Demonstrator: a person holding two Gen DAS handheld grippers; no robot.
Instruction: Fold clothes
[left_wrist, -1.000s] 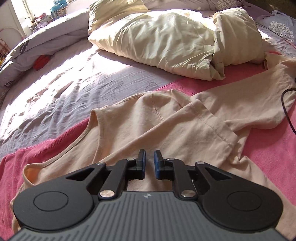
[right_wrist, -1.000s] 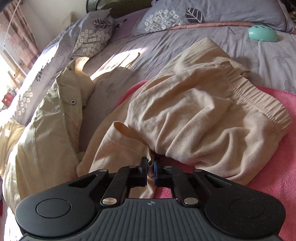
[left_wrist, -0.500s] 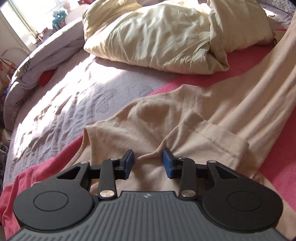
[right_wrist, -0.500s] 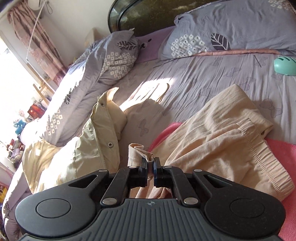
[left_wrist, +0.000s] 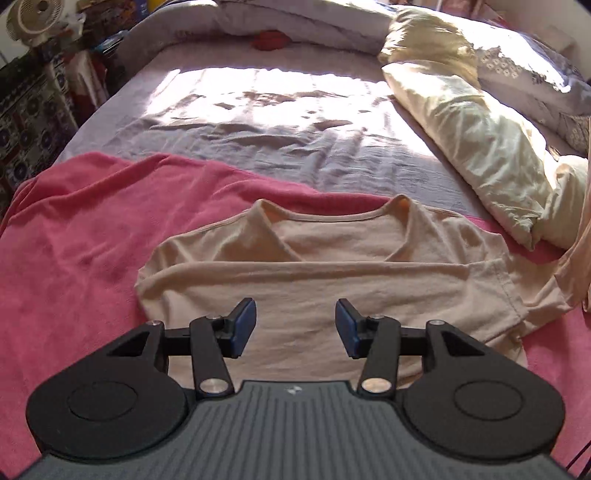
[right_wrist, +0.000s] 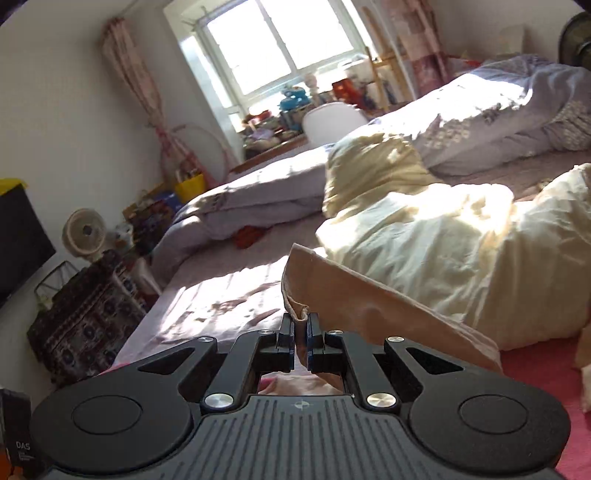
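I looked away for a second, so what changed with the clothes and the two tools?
The left gripper opened its fingers and drew back off the beige cotton T-shirt. The right gripper lifted the tan garment's edge high. Its pinch stayed shut; the pink blanket stayed spread.

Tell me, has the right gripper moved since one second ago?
Yes. The right gripper, shut on the beige garment's edge, has risen: earlier it looked down at the pink blanket; now the window fills the view's top.

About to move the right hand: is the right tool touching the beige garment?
Touching. The right wrist view shows the right tool shut on a fold of the beige garment, cloth pinched between its pads.
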